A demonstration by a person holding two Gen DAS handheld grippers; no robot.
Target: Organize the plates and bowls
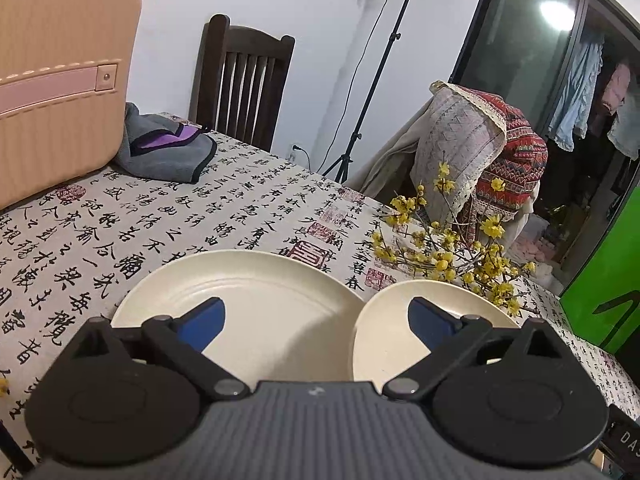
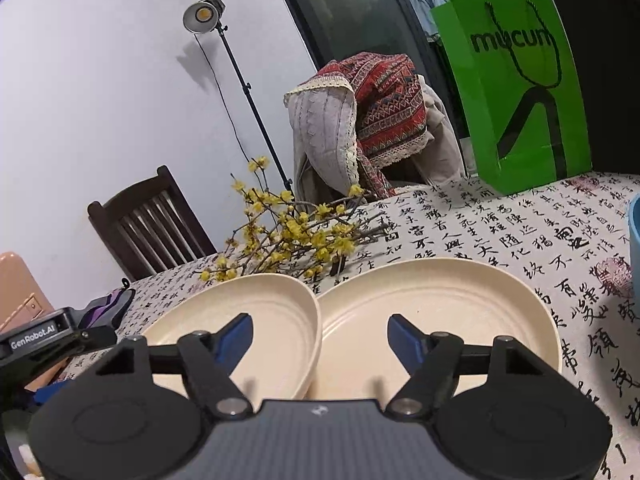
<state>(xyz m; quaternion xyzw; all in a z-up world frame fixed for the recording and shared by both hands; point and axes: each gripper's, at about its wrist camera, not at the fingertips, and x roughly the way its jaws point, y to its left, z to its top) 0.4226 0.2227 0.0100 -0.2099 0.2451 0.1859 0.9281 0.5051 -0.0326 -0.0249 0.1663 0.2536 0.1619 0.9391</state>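
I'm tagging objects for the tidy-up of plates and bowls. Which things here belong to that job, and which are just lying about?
Job:
- left cream plate
- right cream plate
- blue bowl at the table's edge

Lying about:
- yellow flower branches
- green bag
- suitcase
- grey cloth

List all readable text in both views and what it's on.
"mucun" (third letter half hidden by the cord handle): green paper bag
"GenRobot.AI": label on the left gripper's body
"DAS", cut off at the frame edge: dark tag
Calligraphy characters and red seals: tablecloth, not transcribed
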